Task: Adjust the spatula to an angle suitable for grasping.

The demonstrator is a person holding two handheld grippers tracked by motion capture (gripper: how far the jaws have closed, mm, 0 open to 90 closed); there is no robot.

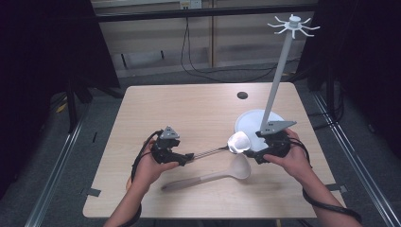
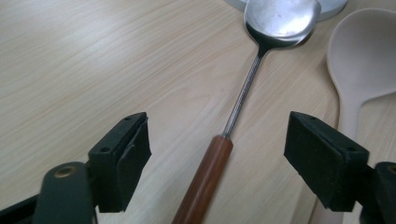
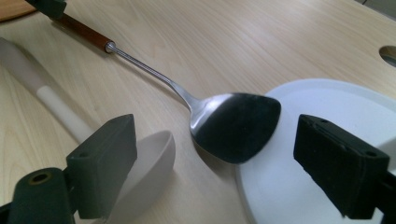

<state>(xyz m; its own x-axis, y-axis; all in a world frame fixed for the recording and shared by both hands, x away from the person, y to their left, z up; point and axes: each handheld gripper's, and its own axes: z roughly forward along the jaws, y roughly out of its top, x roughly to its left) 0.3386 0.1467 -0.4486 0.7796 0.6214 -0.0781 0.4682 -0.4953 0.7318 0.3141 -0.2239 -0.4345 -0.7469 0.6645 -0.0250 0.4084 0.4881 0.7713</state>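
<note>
Left gripper (image 1: 188, 157): jaws spread wide either side of the wooden handle, pads clear of it, nothing gripped.
Right gripper (image 1: 255, 152): jaws wide, steel bowl between them, not pressed.
Metal spatula (image 1: 226, 147): flat on the table (image 1: 189, 109), wooden handle toward the left gripper, shiny bowl overlapping the rim of the stand's base.
Beige ladle (image 1: 213, 176): just nearer the person, alongside the spatula, untouched.
White hook stand (image 1: 279, 71): upright on its round base at the table's right.

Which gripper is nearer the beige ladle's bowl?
Right. The right gripper sits just beside the beige ladle's bowl, by the white stand base. The left gripper is at the metal spoon's wooden handle end, farther off.
</note>
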